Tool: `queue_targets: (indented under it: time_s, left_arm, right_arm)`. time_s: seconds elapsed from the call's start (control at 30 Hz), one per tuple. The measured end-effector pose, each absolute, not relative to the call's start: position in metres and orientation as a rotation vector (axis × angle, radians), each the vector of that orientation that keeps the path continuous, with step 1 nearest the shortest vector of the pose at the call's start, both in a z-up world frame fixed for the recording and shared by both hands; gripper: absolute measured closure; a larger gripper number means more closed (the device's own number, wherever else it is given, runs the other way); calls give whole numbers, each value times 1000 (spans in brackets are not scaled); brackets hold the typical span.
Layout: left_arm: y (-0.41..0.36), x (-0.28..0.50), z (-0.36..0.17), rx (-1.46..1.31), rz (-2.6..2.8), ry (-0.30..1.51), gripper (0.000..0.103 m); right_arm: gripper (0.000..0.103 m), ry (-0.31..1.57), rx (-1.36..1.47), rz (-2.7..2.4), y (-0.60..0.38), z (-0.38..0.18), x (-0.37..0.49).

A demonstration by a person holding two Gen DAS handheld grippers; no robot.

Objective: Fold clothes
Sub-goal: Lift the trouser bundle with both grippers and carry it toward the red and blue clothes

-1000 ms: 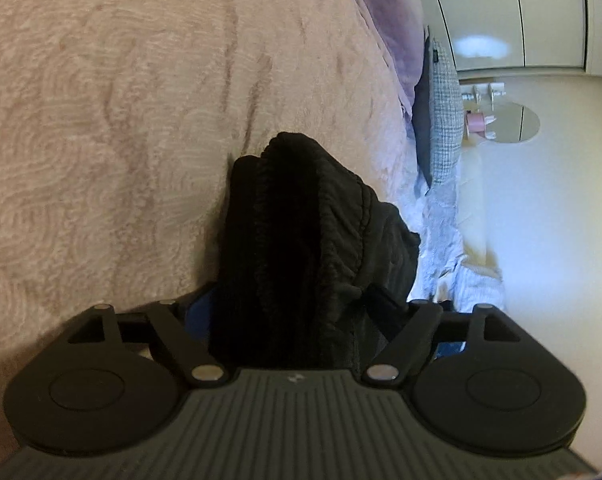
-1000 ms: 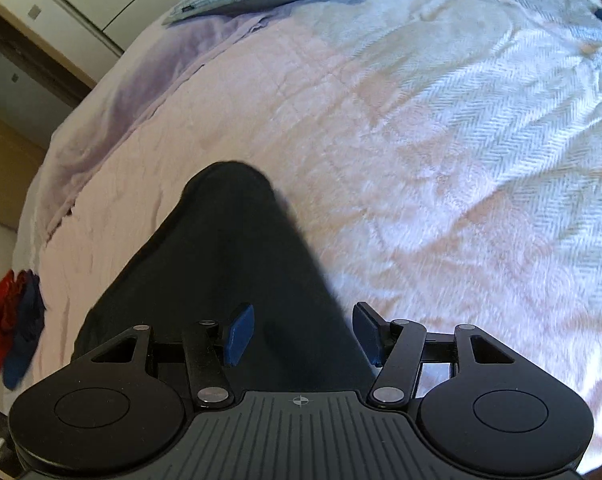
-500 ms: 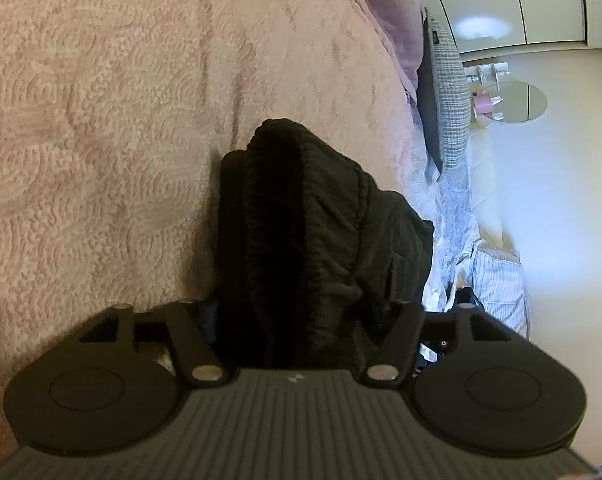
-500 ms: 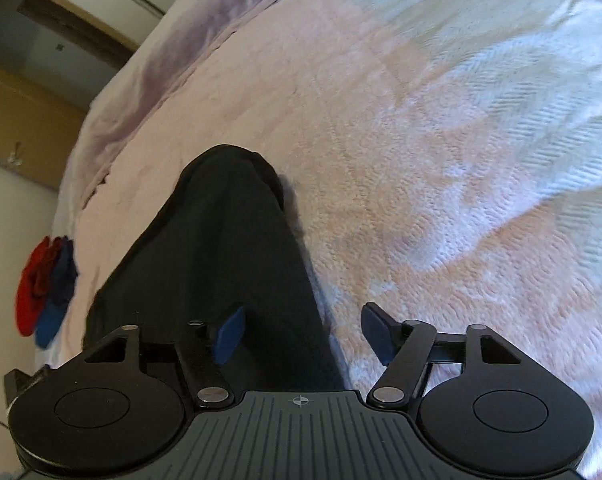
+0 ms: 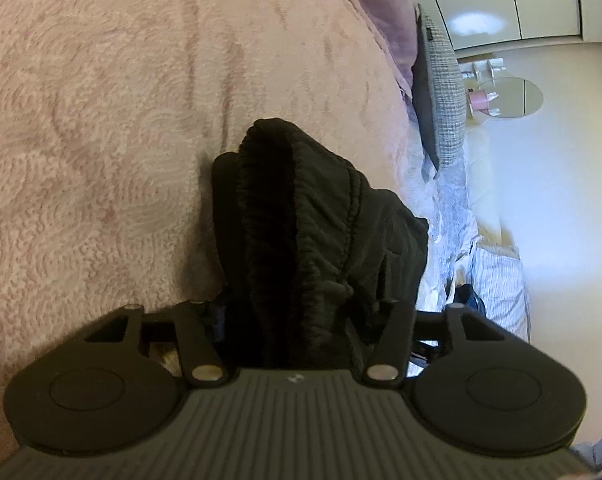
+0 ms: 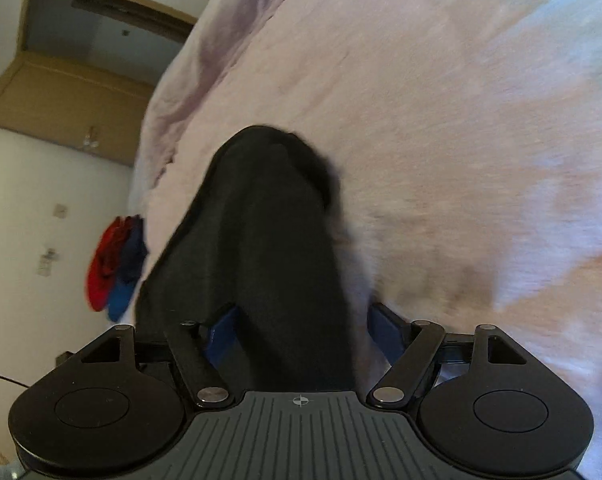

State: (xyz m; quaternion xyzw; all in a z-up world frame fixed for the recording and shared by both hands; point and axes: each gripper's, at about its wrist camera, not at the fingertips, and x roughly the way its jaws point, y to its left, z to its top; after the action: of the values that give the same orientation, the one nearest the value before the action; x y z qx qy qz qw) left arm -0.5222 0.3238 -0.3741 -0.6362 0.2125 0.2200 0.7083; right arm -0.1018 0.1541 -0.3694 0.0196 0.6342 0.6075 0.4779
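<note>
The black garment [image 5: 313, 240] lies bunched on the pink bedspread [image 5: 101, 120], and both tools are at it. In the left wrist view the left gripper [image 5: 301, 316] has its jaws pressed against a thick gathered fold with an elastic, ribbed edge, pinching it; the fold rises from between the jaws and drapes away over the bedspread. Beyond the garment, at the far edge of the bedspread, a grey checked pillow [image 5: 441, 92] stands on its side. In the right wrist view the right gripper [image 6: 301, 332] is spread wide, its blue pads [image 6: 385, 330] standing clear on either side of a smooth stretch of the garment [image 6: 269, 260] that runs between them without being pinched. Beside the bedspread [image 6: 441, 140], against the wall, hang red and blue clothes [image 6: 115, 260], somewhat blurred.
</note>
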Motion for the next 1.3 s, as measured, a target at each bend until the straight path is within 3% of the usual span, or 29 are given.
queue_targets:
  time_s: [0.13, 0.17, 0.47, 0.87, 1.03, 1.3]
  left_arm:
    - [317, -521, -356, -1371, 495, 474, 64]
    - [315, -520, -351, -1366, 493, 470, 65]
    - [298, -534, -274, -1313, 488, 403, 65]
    - [335, -678, -163, -1254, 738, 271, 65]
    - [393, -773, -135, -1228, 804, 239, 65]
    - [554, -901, -90, -1141, 736, 274, 65]
  right_arm:
    - [80, 1512, 34, 1471, 153, -356, -111]
    - [81, 1517, 62, 1470, 148, -351, -110]
    - [81, 1551, 203, 1444, 129, -285, -113]
    - [81, 1639, 232, 1658, 250, -222, -233]
    - [81, 1640, 221, 1767, 327, -204, -329]
    - [81, 1585, 325, 1730, 436, -176, -492]
